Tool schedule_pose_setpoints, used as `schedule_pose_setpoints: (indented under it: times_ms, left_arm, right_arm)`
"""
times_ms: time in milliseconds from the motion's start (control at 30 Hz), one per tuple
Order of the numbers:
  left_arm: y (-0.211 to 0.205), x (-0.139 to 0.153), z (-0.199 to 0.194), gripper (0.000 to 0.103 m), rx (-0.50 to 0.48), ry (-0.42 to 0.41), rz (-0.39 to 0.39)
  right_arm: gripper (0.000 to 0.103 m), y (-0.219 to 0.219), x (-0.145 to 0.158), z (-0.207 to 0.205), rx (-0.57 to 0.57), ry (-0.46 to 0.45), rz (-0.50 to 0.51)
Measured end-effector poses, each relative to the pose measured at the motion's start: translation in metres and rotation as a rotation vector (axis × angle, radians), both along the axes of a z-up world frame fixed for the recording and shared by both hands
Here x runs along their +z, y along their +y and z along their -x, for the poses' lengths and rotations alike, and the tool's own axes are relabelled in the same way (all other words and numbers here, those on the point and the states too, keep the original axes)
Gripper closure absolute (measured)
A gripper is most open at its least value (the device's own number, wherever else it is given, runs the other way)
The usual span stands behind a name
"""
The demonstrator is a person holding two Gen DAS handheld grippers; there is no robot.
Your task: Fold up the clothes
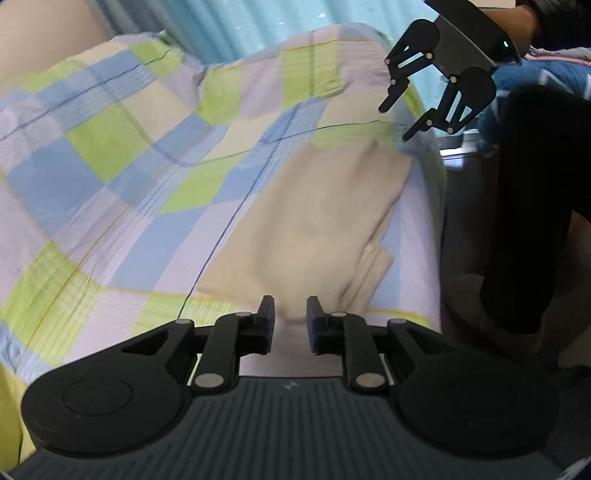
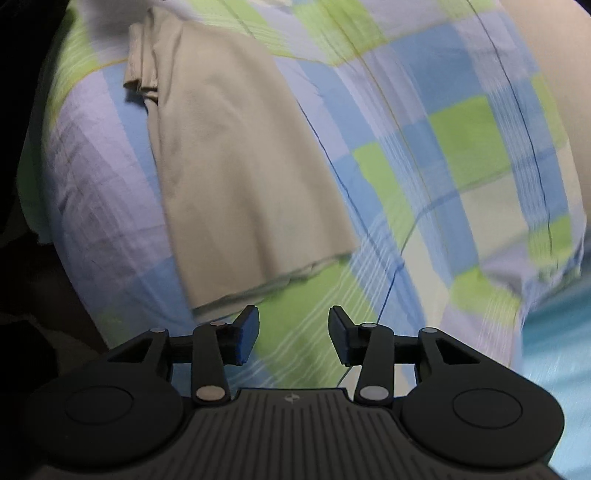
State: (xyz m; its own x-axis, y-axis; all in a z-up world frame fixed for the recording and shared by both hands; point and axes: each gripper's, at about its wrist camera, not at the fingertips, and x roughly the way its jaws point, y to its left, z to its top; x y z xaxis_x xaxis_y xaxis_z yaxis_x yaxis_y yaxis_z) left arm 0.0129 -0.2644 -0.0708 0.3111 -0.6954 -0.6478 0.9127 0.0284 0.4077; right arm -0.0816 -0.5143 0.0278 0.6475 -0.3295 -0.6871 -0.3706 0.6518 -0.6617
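A beige folded garment (image 1: pixel 317 221) lies on a checked bedsheet (image 1: pixel 110 147) in blue, green, lilac and cream. My left gripper (image 1: pixel 290 317) is open, its fingertips at the garment's near end with cloth seen between them, not pinched. My right gripper (image 1: pixel 402 122) shows in the left wrist view above the garment's far end, open. In the right wrist view the garment (image 2: pixel 236 166) lies folded in layers, and my right gripper (image 2: pixel 293 328) is open just past its near edge, over the sheet (image 2: pixel 443 147). Both views are blurred.
The bed's edge drops to the floor at the right in the left wrist view, where a person's dark leg (image 1: pixel 524 221) stands. A turquoise curtain (image 1: pixel 236 29) hangs behind the bed. A beige wall or headboard (image 2: pixel 554 74) is at the right.
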Motion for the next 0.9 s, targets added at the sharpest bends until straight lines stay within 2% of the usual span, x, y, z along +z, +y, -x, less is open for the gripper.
schedule_pose_setpoints:
  times_ms: [133,200,333,400,533,633,700,733,900]
  left_arm:
    - [-0.016,-0.011,0.010,0.086,-0.053,-0.025,-0.042]
    - [-0.023,-0.018,0.011,0.086,-0.068,-0.032,-0.069]
    - [-0.029,-0.027,0.008,0.087,-0.073,-0.025,-0.105]
    - [-0.031,-0.032,0.008,0.091,-0.079,-0.018,-0.125]
    - [-0.032,-0.035,0.008,0.093,-0.080,0.003,-0.125]
    - [-0.031,-0.035,0.006,0.093,-0.075,0.023,-0.117]
    - [-0.030,-0.033,0.005,0.093,-0.071,0.031,-0.108]
    - [-0.029,-0.032,0.005,0.093,-0.069,0.032,-0.105]
    - [-0.028,-0.035,0.007,0.093,-0.071,0.060,-0.101]
  right_arm:
    - [0.060,0.010,0.008,0.011,-0.080,-0.036,-0.164]
    - [0.058,0.019,0.011,0.021,-0.083,-0.053,-0.224]
    - [0.058,0.040,-0.008,0.025,-0.022,-0.042,-0.154]
    - [0.058,0.044,-0.018,0.023,0.001,-0.029,-0.142]
    - [0.066,0.046,-0.030,0.020,0.022,-0.039,-0.113]
    - [0.067,0.042,-0.030,0.019,0.021,-0.053,-0.121]
    - [0.079,0.042,-0.032,0.019,0.037,-0.056,-0.107]
    - [0.103,0.041,-0.033,0.019,0.046,-0.051,-0.103]
    - [0.103,0.039,-0.021,0.025,0.039,-0.124,-0.053]
